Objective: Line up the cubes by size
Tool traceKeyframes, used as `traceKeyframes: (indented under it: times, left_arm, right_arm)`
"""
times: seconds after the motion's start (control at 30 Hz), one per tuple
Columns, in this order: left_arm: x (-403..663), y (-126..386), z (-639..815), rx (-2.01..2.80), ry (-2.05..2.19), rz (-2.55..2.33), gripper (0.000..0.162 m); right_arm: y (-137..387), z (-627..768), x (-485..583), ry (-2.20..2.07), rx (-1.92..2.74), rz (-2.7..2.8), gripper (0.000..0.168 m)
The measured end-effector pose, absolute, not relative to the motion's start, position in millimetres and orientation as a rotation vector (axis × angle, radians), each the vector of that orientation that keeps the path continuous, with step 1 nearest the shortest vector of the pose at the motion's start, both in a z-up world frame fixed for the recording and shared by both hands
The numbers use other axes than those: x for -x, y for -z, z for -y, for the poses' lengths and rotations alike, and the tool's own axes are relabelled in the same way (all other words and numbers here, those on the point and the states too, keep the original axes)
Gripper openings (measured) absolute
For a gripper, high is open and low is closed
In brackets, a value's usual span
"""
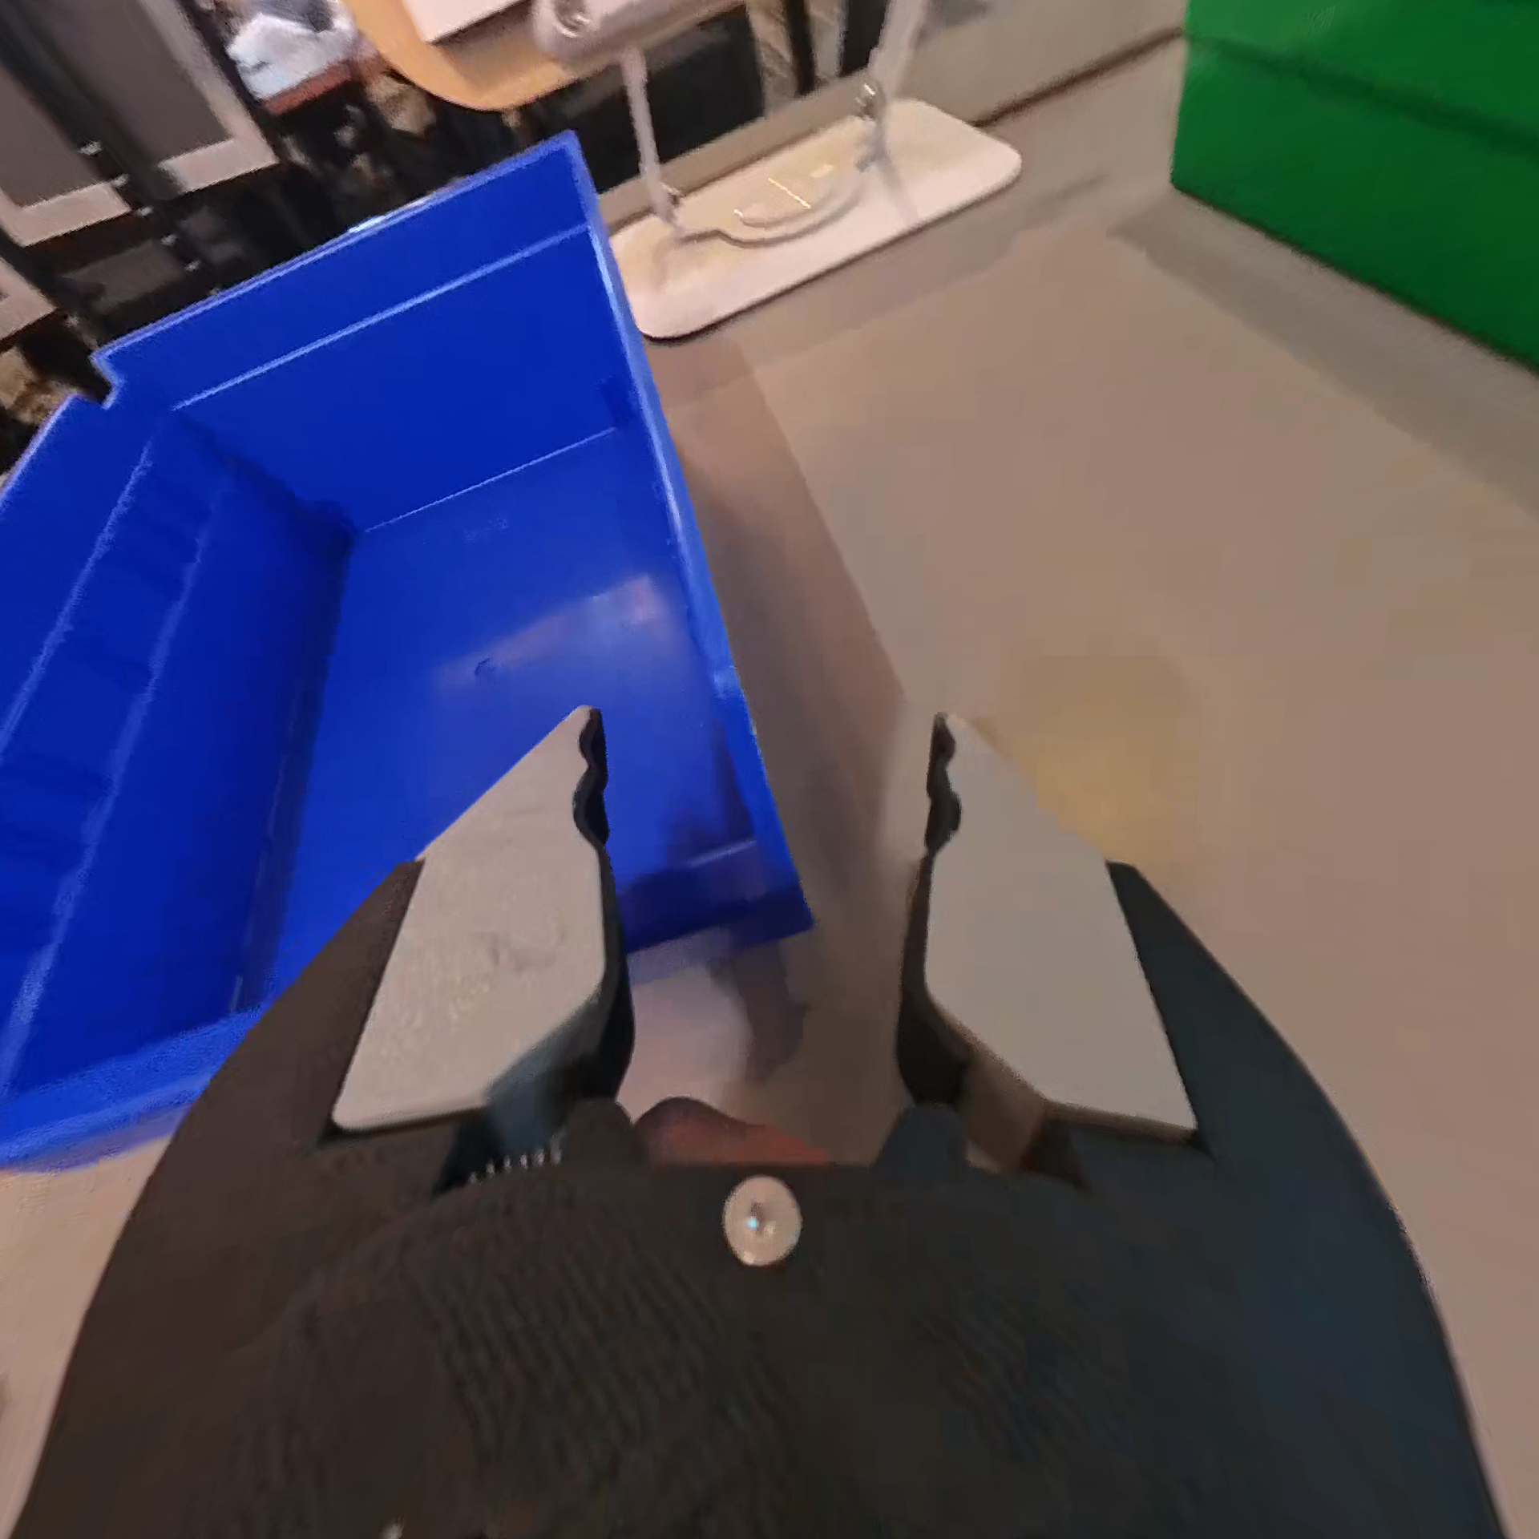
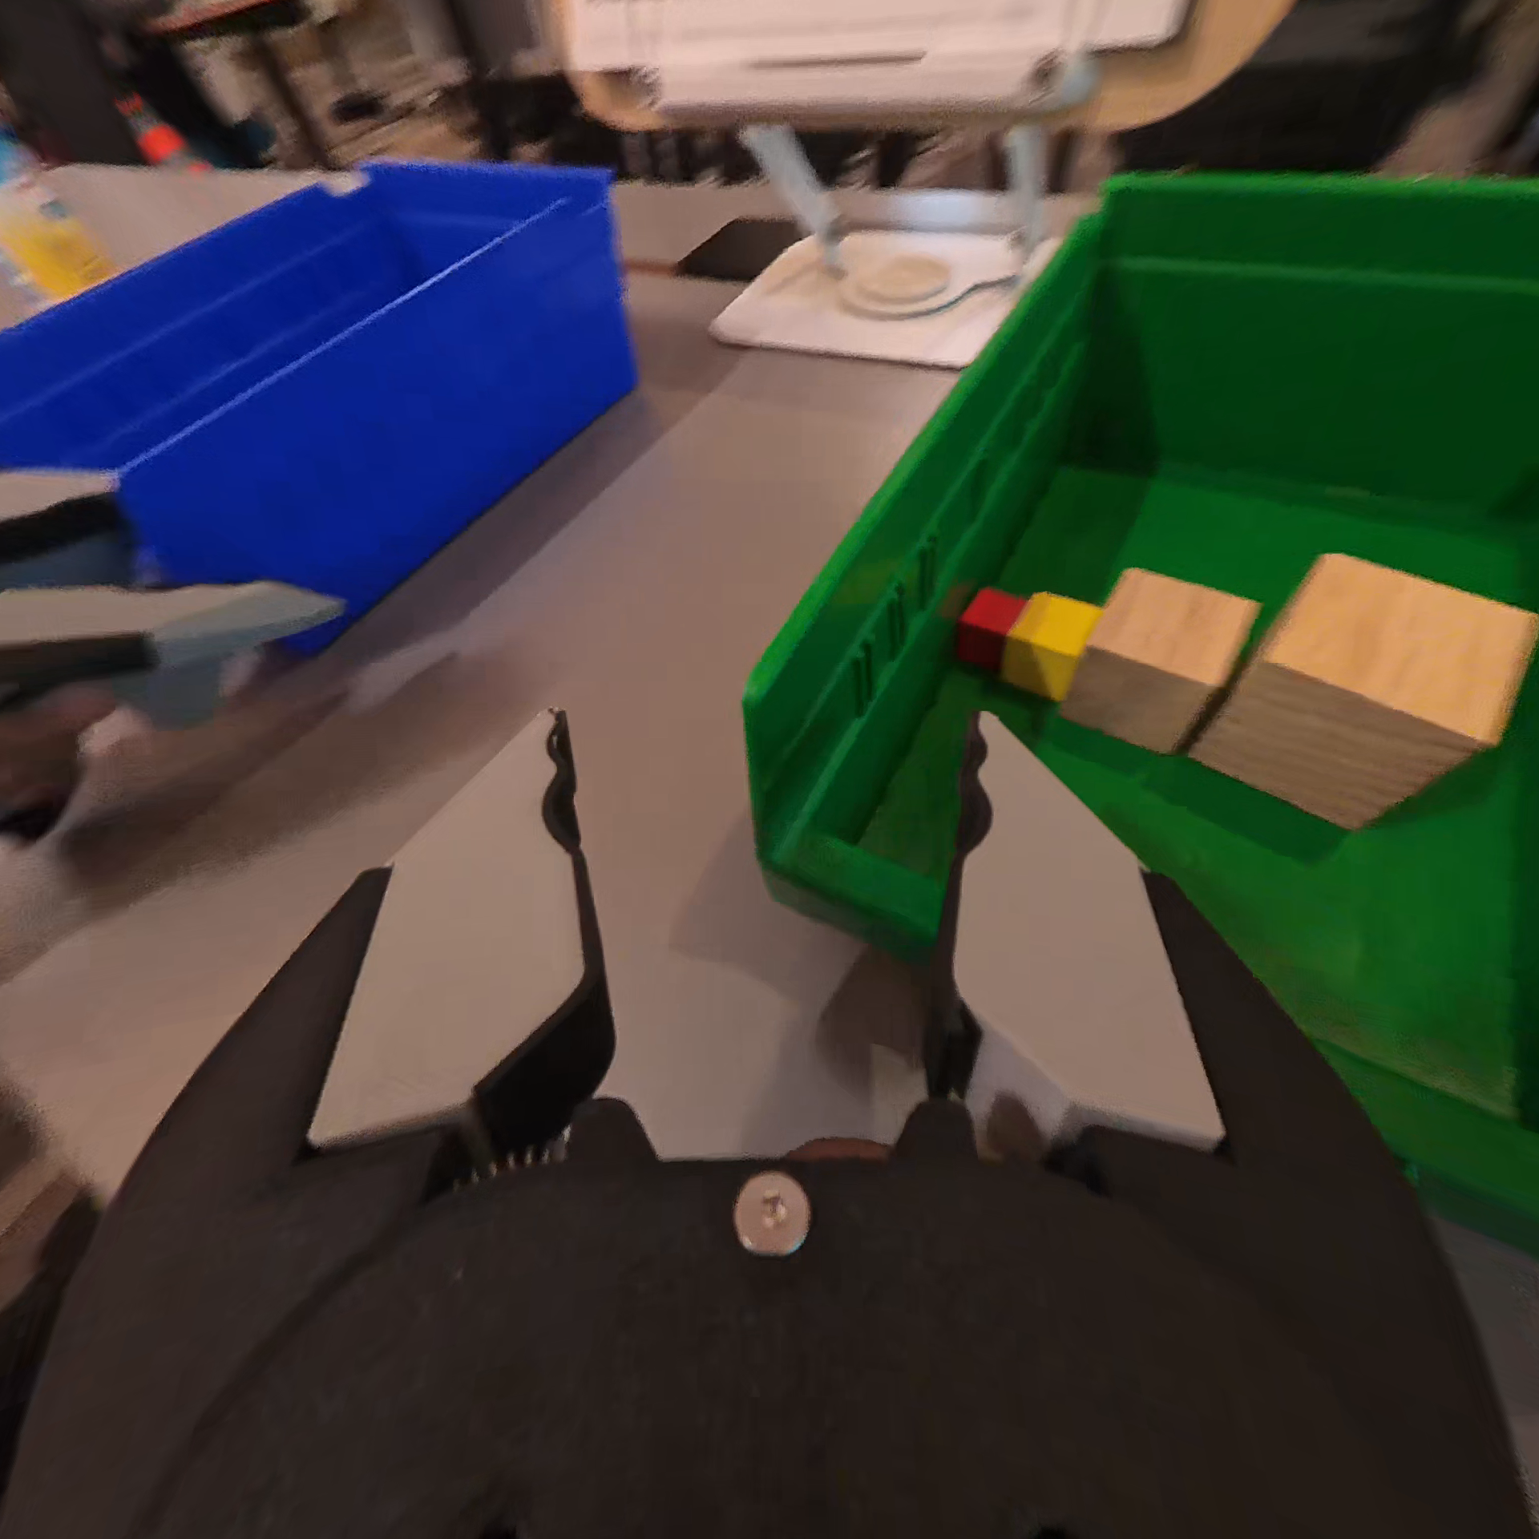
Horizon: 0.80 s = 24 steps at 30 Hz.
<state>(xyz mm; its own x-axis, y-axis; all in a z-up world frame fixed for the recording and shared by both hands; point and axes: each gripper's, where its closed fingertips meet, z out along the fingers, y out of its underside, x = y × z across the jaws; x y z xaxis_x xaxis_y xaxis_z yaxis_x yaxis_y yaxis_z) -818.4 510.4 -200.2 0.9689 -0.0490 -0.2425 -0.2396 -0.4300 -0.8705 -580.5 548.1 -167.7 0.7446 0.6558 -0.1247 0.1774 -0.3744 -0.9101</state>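
Observation:
In the right wrist view several cubes stand in a row inside a green bin point(image 2: 833, 716): a small red cube point(image 2: 987, 625), a yellow cube point(image 2: 1051, 641), a mid-size wooden cube point(image 2: 1162, 654) and a large wooden cube point(image 2: 1366, 683), growing in size from left to right. My right gripper point(image 2: 766, 720) is open and empty, at the bin's near left corner. My left gripper point(image 1: 766, 720) is open and empty, over the near right corner of an empty blue bin point(image 1: 658, 466). It also shows in the right wrist view point(image 2: 166, 616), at the left edge.
The blue bin point(image 2: 375, 466) and the green bin point(image 1: 1366, 166) stand on a grey table point(image 2: 633, 583) with bare surface between them. A white stand base point(image 1: 824, 225) sits at the back, also in the right wrist view point(image 2: 883, 308). A yellow bottle point(image 2: 50, 241) stands far left.

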Motion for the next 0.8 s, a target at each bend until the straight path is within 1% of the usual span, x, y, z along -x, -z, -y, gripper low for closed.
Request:
traceKeyframes:
  times: [0.07,0.1,0.17,0.2,0.23,0.3,0.4,0.47,0.5,0.57,0.8]
  left_arm:
    - [823,198,-512,1.981,-0.261,-0.111,0.06]
    - [829,192,-512,1.946,-0.3,-0.049,0.054]
    - [827,182,-513,1.88,-0.29,0.018,0.049]
    - [825,185,-514,1.9,-0.29,0.013,0.044]
    - [824,190,-516,1.938,-0.305,0.008,0.043]
    - [823,197,-519,1.98,-0.33,0.005,0.048]
    - [824,199,-524,1.993,-0.375,0.015,0.073]
    - [823,202,-526,2.012,-0.399,-0.005,0.087]
    - [823,203,-527,2.02,-0.406,-0.012,0.093]
    - [822,204,-528,2.024,-0.414,-0.02,0.096]
    - [827,205,-528,2.028,-0.467,-0.044,0.095]
  right_arm:
    - [168,-559,574,-0.44,1.901,0.514,0.091]
    - [170,-562,574,-0.383,1.893,0.49,0.091]
    - [178,-565,577,-0.31,1.91,0.473,0.092]
    - [181,-565,582,-0.311,1.91,0.47,0.091]
    - [183,-566,586,-0.308,1.908,0.476,0.091]
    - [188,-569,590,-0.287,1.912,0.496,0.093]
    - [186,-578,584,-0.209,1.884,0.475,0.097]
    - [186,-580,584,-0.191,1.88,0.504,0.105]
    - [186,-581,583,-0.187,1.88,0.504,0.106]
    - [185,-583,581,-0.187,1.877,0.503,0.106]
    - [185,-586,575,-0.206,1.891,0.528,0.111]
